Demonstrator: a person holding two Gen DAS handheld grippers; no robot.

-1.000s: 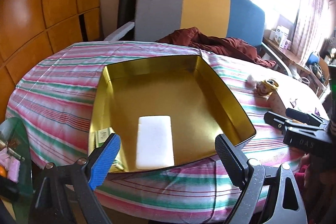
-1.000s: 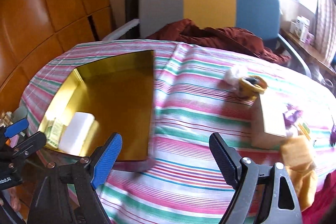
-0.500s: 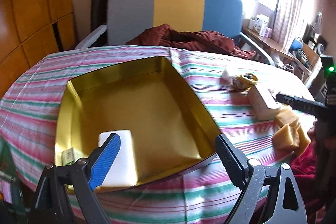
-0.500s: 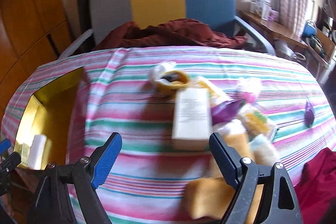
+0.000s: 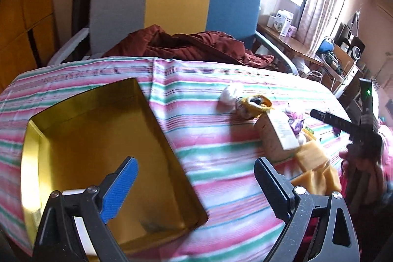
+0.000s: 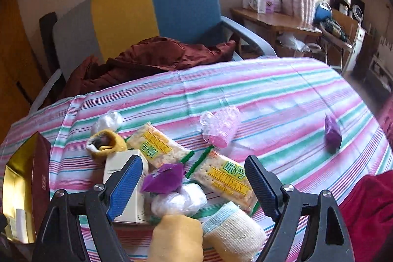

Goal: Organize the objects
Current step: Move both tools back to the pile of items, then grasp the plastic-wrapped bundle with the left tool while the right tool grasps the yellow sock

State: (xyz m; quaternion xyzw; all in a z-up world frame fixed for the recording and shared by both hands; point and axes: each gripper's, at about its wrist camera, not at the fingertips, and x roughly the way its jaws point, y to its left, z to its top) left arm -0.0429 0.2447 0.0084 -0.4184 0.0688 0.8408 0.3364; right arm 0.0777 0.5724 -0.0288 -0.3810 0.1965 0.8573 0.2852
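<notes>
The left gripper (image 5: pixel 196 184) stands wide, its jaws having just been opening, and nothing lies between them; one finger hangs over the gold-lined box (image 5: pixel 157 129), the other over the striped tablecloth (image 5: pixel 211 156) beside the box's right wall. A white block (image 5: pixel 73 193) shows low in the box, mostly hidden behind the blue-padded finger. The right gripper (image 6: pixel 194 186) is also spread, gripping nothing, poised above a heap of small things at the near edge of the cloth: a purple packet (image 6: pixel 163 178) and a clear-wrapped white bundle (image 6: pixel 179 199) sit between its fingers, two cracker packs (image 6: pixel 157 146) just beyond, a white carton (image 6: pixel 122 161) behind its left finger, and a yellow sock roll (image 6: pixel 178 237) and a cream sock roll (image 6: pixel 233 230) nearest the camera. A pink wrapped cup (image 6: pixel 221 127) lies farther out, and a second purple packet (image 6: pixel 332 134) well apart to the right. A striped armchair (image 6: pixel 147 14) holding a maroon garment (image 6: pixel 152 58) stands behind the table.
</notes>
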